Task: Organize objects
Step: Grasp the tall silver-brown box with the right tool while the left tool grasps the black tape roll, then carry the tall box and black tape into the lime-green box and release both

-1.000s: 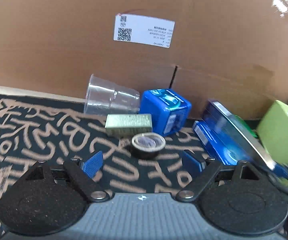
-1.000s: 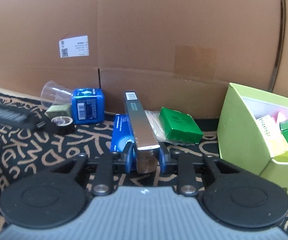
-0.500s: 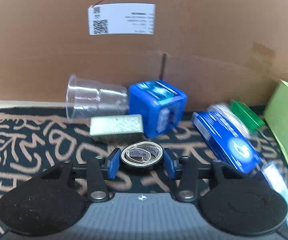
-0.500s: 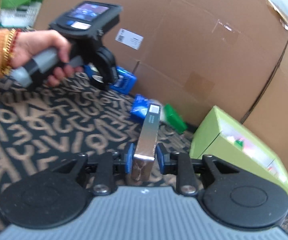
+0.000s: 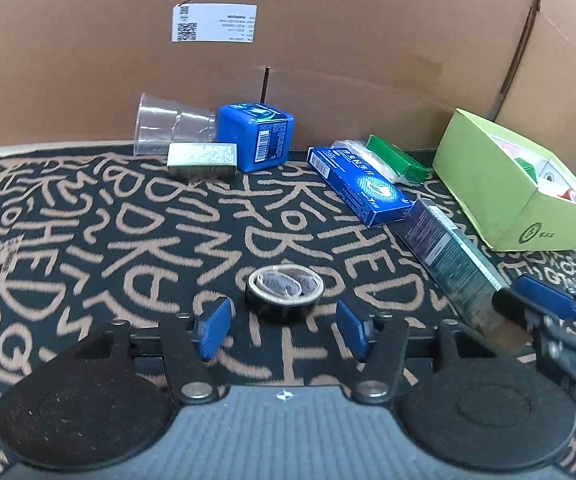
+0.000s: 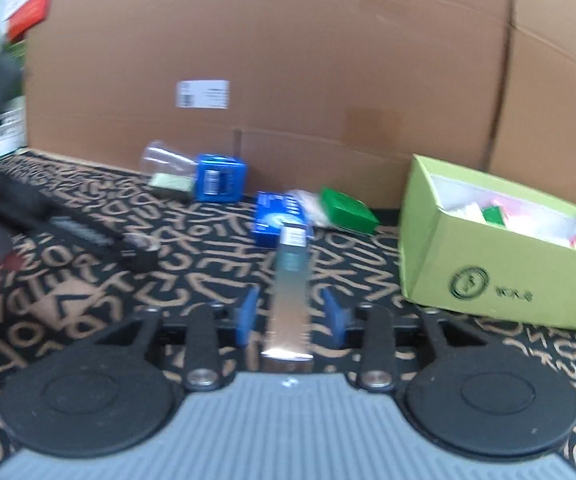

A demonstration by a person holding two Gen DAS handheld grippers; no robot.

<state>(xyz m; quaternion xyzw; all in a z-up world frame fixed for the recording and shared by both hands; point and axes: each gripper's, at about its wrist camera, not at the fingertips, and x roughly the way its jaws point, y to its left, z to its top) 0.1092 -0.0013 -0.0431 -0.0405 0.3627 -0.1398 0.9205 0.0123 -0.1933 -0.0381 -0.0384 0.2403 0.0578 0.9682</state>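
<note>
- Left claw (image 5: 284, 330) has just been opening; pads sit clear of the tape roll (image 5: 284, 291) between them, near centre.
- Right claw (image 6: 291, 312) looks loose around the silver box (image 6: 290, 280).
- Green box (image 6: 488, 264), far right, is part filled; cup (image 5: 168, 128) and blue cube (image 5: 256, 136), far left, aren't sorted yet.

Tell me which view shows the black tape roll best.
The left wrist view: the black tape roll lies sharp and central on the patterned mat, just ahead of the left gripper. In the right wrist view it is small, blurred and off to the left.
</note>
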